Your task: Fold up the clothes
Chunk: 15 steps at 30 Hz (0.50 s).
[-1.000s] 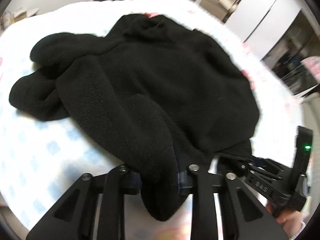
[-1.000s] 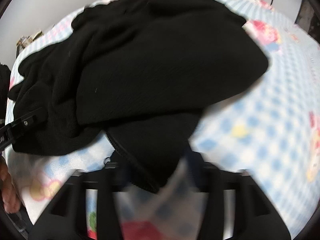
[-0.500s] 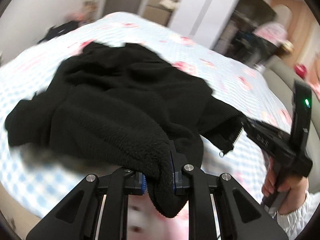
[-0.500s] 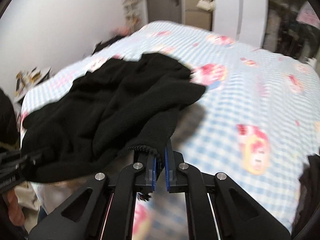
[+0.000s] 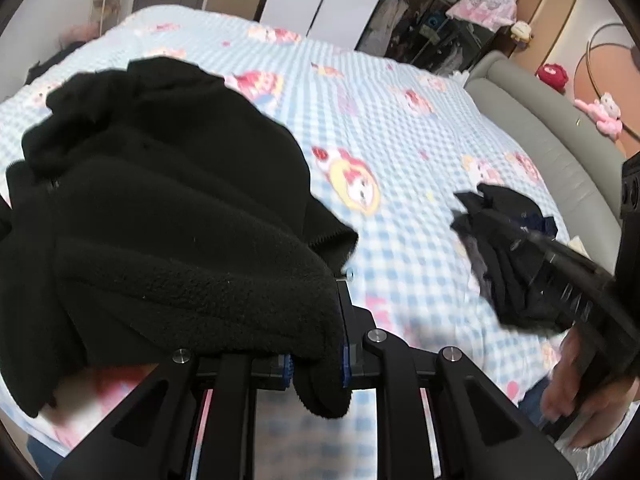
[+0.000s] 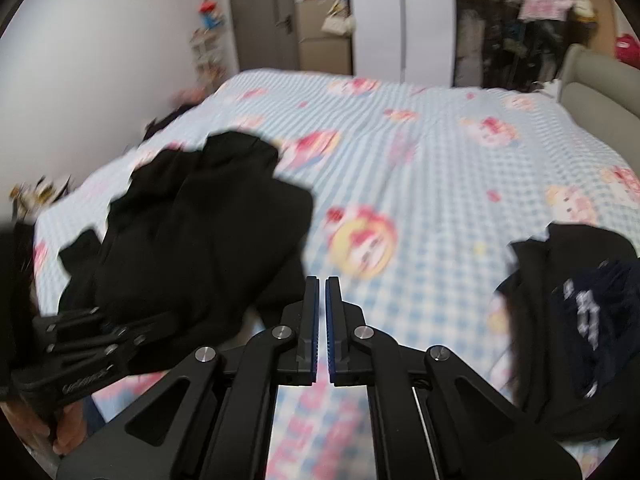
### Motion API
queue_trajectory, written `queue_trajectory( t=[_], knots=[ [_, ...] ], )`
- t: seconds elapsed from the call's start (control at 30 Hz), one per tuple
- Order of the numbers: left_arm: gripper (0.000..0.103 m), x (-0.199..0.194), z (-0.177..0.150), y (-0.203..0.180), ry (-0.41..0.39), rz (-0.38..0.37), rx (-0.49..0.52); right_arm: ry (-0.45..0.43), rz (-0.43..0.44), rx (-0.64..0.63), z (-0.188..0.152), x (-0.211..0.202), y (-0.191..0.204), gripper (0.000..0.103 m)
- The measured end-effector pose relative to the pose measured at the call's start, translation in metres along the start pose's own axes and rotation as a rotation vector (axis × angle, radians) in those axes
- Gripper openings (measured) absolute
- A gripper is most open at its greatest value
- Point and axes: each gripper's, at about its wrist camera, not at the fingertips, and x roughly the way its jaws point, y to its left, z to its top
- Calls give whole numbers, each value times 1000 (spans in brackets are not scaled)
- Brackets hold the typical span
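Left wrist view
Left gripper [image 5: 316,364]: black, two-fingered, angled downward over the bed; its blue-padded jaws were clamped on a thick fold of the black fleece garment [image 5: 160,220].
Garment, position: lifted at the gripped edge, its bulk draped leftward over the near left part of the blue-and-white checked bedspread with cartoon prints [image 5: 400,128].
Garment, texture: nubbly pile, heavy rounded folds; a zipper edge and a small metal pull showed beside the right finger.
Right gripper [image 5: 560,268]: blurred black linkage at the right edge, held in a person's hand [image 5: 576,392] with a white cuff below it.
Dark clothes pile [image 5: 504,240]: crumpled, flat-woven, lying on the bedspread behind that gripper.
Grey padded headboard [image 5: 540,140]: smooth and curved along the bed's far right side.

Right wrist view
Right gripper [image 6: 322,320]: pointed downward over the bedspread [image 6: 440,160]; its jaws stood together with only a thin slit between the blue pads and no cloth in them.
Garment [image 6: 192,232]: bunched at left, apart from these fingers, its near edge running to the left gripper [image 6: 92,344].
Left hand [image 6: 68,424]: partly visible at the lower left, under the gripper body.
Dark clothes pile [image 6: 580,312]: at right, navy fabric with pale printed marks.
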Motion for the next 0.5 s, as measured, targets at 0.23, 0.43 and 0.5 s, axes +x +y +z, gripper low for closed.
queue_trajectory(
  t=[0.23, 0.43, 0.5],
  knots=[
    [51, -56, -10, 50, -117, -20, -152, 96, 191, -78, -34, 26, 65, 25],
    [74, -99, -25, 127, -245, 185, -390, 97, 233, -146, -32, 44, 119, 81],
    [80, -93, -29, 153, -205, 166, -461, 130, 237, -164, -33, 60, 132, 87]
  ],
)
